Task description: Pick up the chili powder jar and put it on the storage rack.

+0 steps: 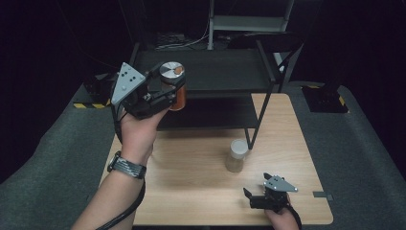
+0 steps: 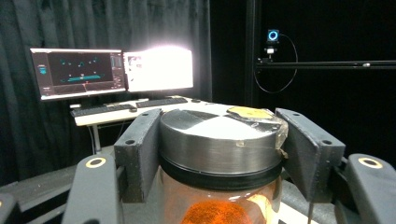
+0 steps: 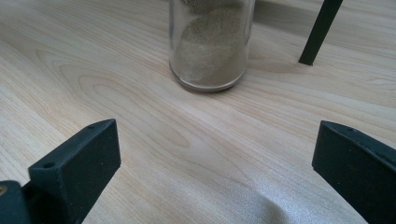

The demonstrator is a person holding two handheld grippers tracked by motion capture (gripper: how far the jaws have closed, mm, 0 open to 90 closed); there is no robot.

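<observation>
Left gripper (image 1: 173, 91) pinches the orange spice jar (image 1: 175, 92) just under its steel lid (image 2: 219, 135); glass could slip downward; right gripper (image 1: 258, 195) stands spread

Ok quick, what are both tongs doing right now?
Left tongs: closed on the orange spice jar, held up in the air.
Right tongs: open, holding nothing, near the pale spice jar.

Light wooden table (image 1: 191, 191) on grey carpeted floor (image 1: 43, 163). Black metal shelf rack (image 1: 215, 72) at table's far edge, one leg (image 3: 320, 32) planted on tabletop. Beyond, desk with keyboard (image 2: 161, 101), dark monitor (image 2: 77, 72) beside second, overexposed monitor (image 2: 159, 69). Small camera with blue ring (image 2: 272, 36) on black rail.
</observation>
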